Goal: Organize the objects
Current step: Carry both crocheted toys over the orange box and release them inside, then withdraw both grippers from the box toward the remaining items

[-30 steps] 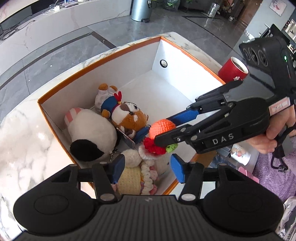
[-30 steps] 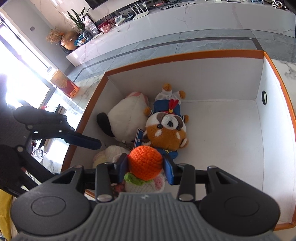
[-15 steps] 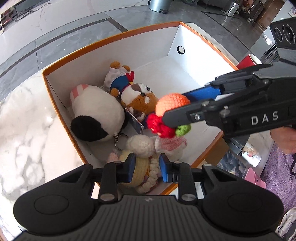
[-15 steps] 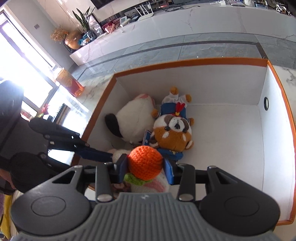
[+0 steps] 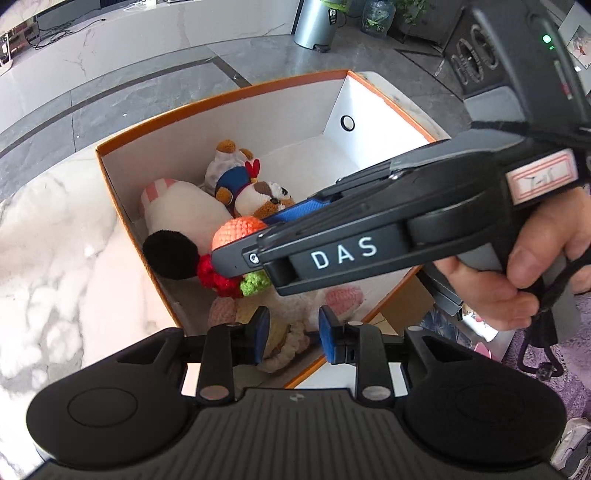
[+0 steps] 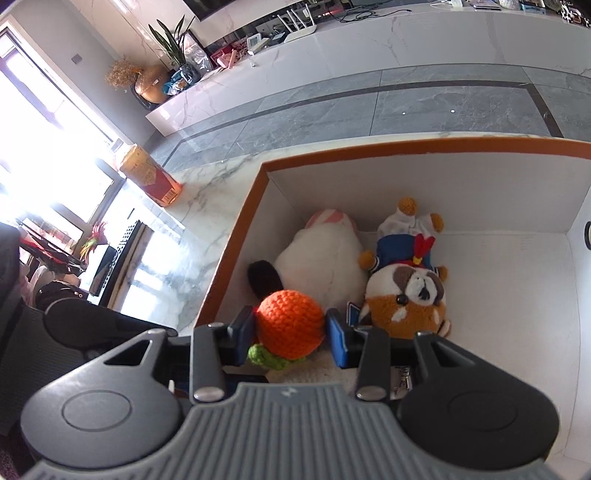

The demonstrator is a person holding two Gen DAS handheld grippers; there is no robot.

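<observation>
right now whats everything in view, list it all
box: 1, white with orange rim, on the marble top
white plush: 1, white with black end, in box by left wall
raccoon plush: 1, brown and white, blue outfit, in box beside white plush
crochet doll: 1, cream and pink, in box near corner, between left tool's pads
orange crochet ball: 1, orange with green leaf and red bit, held over box
can: 1, red and gold, on marble top
bin: 1, grey, on floor
left tool: 1, black, blue pads
right tool: 1, black, shut on ball
hand: 1, holding right tool
</observation>
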